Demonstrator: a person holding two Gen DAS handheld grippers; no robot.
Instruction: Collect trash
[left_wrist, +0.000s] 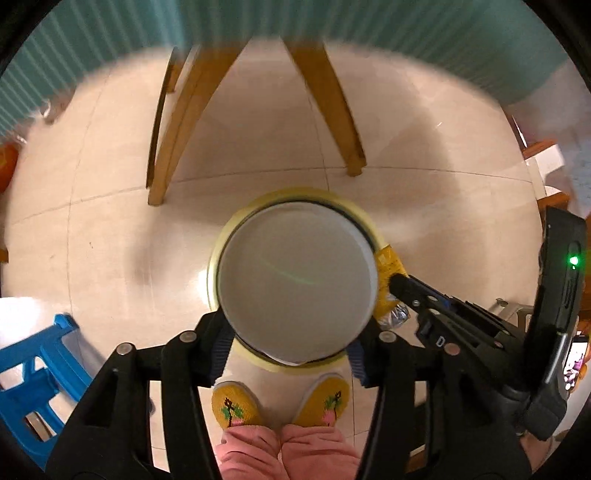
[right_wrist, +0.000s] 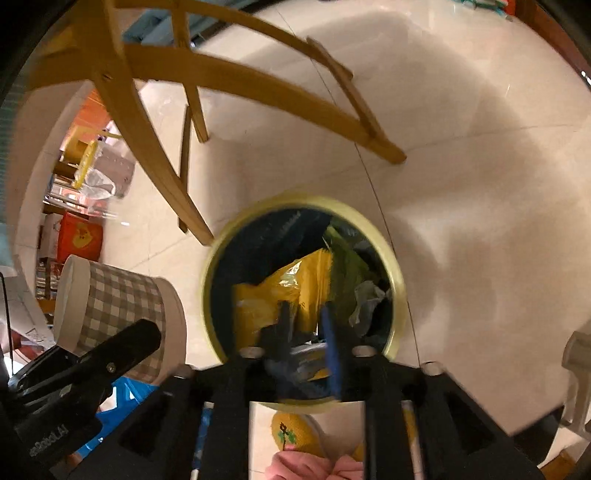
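A yellow-rimmed trash bin (left_wrist: 291, 192) stands on the tiled floor right below both grippers. My left gripper (left_wrist: 291, 325) is shut on a checked paper cup (left_wrist: 295, 280), whose white round end faces the camera and hides most of the bin. In the right wrist view the same cup (right_wrist: 118, 306) hangs tilted at the left, beside the bin (right_wrist: 306, 202). My right gripper (right_wrist: 306, 317) is over the bin's mouth with its fingers apart. A yellow, silver-lined wrapper (left_wrist: 388, 266) sits loose at its tips. The bin holds yellow and green wrappers (right_wrist: 280, 288).
Wooden chair legs (left_wrist: 177, 122) stand just behind the bin. A blue plastic stool (left_wrist: 40, 369) is at the lower left. The person's yellow slippers (left_wrist: 232, 404) and pink trouser legs (left_wrist: 288, 454) are close in front of the bin. Boxes (right_wrist: 79, 236) crowd the far left.
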